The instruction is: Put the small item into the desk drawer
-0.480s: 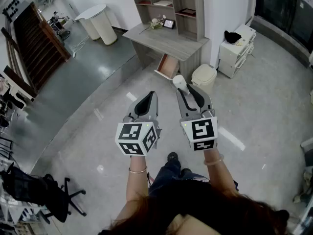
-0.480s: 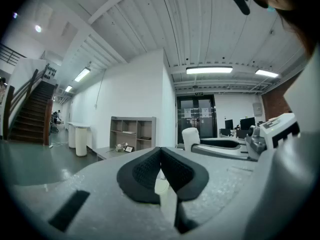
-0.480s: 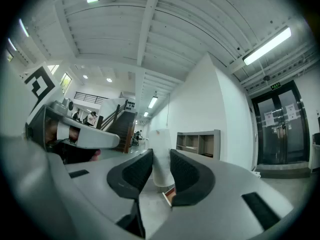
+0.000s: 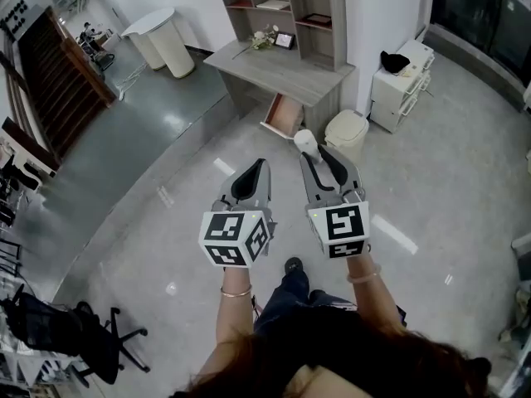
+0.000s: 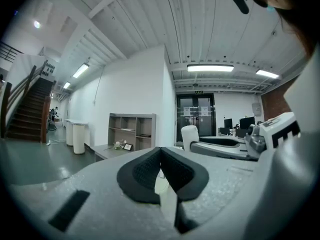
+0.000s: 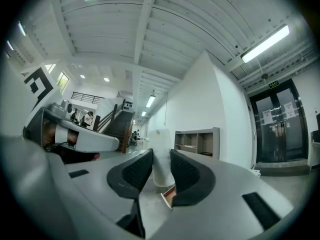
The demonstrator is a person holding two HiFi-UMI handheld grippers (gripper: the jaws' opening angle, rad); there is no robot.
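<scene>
Both tools sit slightly lower than before, the small white item (image 4: 305, 141) held out toward the open drawer (image 4: 283, 114).
It could slip if jolted: smooth, rounded, pale, it stands clamped upright in your right tool (image 4: 315, 157), well apart from the counter (image 4: 282, 69); your left tool (image 4: 253, 169) is closed, empty.

Small white item (image 6: 161, 149): partly hidden between pads of right tool (image 4: 319, 157). Drawer (image 4: 284, 116): rear hidden under tabletop (image 4: 282, 69); contents too small to tell. Office chair (image 4: 58, 332): cut off at left edge.
</scene>
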